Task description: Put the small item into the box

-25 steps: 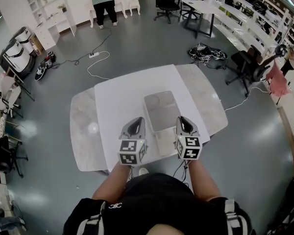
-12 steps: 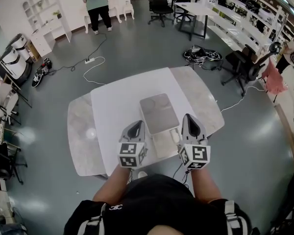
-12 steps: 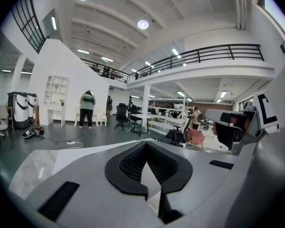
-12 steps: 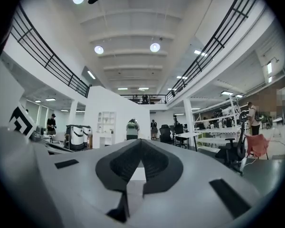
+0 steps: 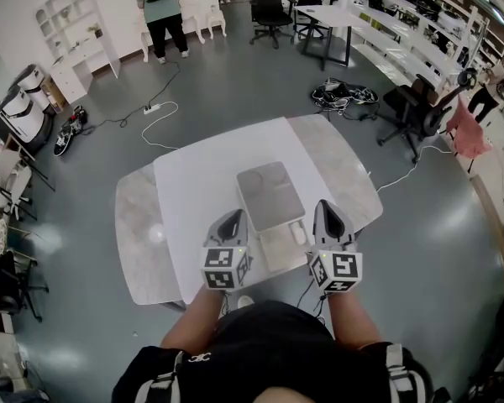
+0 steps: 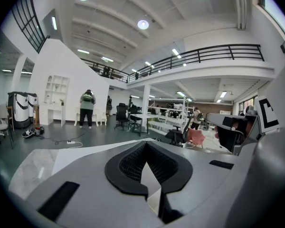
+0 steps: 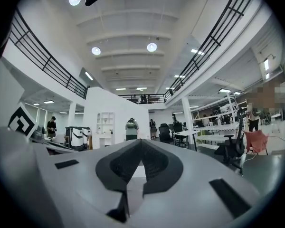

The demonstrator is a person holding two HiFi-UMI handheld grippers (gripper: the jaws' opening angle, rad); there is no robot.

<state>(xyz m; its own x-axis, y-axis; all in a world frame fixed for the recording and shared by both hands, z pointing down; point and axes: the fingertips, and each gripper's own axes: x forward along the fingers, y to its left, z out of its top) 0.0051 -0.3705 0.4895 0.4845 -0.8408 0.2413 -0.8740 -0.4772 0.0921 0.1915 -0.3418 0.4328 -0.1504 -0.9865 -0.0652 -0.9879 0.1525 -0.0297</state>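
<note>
A grey square box [image 5: 270, 193] sits in the middle of the white sheet [image 5: 193, 183] on the table. A paler flat panel [image 5: 277, 248] lies against its near side. On that panel's right edge rests a small white item [image 5: 297, 232]. My left gripper [image 5: 232, 216] hovers near the table's front edge, left of the panel, shut and empty. My right gripper [image 5: 328, 207] is right of the small item, also shut with nothing between its pads. In the left gripper view [image 6: 146, 145] and the right gripper view [image 7: 141, 141] the jaws meet, with only the sheet showing beyond.
The marble table [image 5: 139, 225] juts out beyond the sheet on both sides. A person [image 5: 161, 7] stands far off by white shelves. Cables [image 5: 164, 107] trail on the floor, and office chairs [image 5: 416, 107] stand at the right.
My right gripper has shifted a little to the right and toward me, so the small white item now shows beside it. The left gripper has barely moved.
</note>
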